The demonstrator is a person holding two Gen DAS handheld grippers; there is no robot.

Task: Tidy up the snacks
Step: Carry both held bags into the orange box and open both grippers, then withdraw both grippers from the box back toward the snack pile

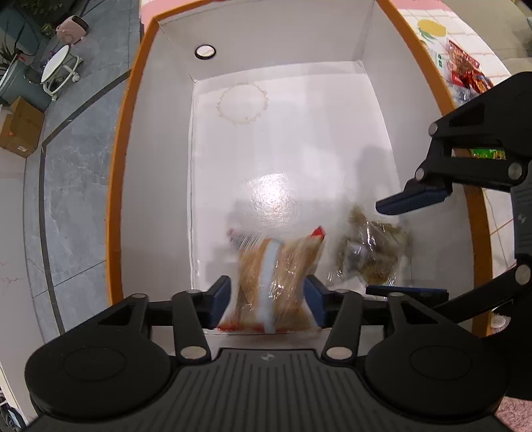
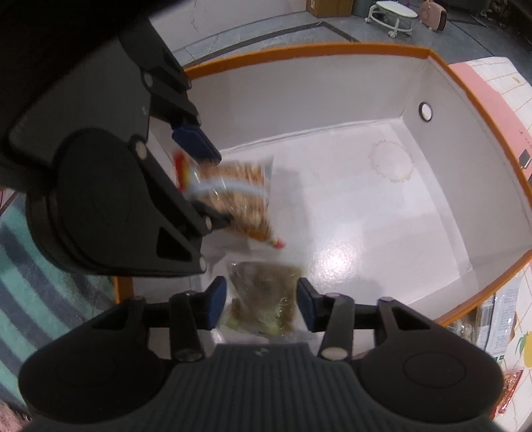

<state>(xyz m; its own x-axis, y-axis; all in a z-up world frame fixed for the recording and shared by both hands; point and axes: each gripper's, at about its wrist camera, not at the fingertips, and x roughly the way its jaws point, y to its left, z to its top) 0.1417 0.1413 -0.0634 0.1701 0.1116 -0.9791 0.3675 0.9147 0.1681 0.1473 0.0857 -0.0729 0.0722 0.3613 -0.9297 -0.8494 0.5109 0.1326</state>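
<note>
A white box with an orange rim [image 1: 133, 109] fills both views [image 2: 299, 54]. My left gripper [image 1: 267, 300] is over its near end; its jaws stand apart with an orange-brown clear snack bag [image 1: 276, 275] blurred between them, also in the right wrist view [image 2: 232, 192]. My right gripper [image 2: 262, 304] is open with a greenish-brown snack bag [image 2: 262, 299] between its jaws above the box floor. That bag also shows in the left wrist view [image 1: 369, 252], between the right gripper's blue pads [image 1: 412, 199].
More snack packets [image 1: 465, 69] lie on the tiled cloth right of the box. A round stain [image 1: 242, 103] marks the box floor. Grey floor, cardboard cartons [image 1: 20, 129] and a stool [image 2: 395, 13] lie beyond the box.
</note>
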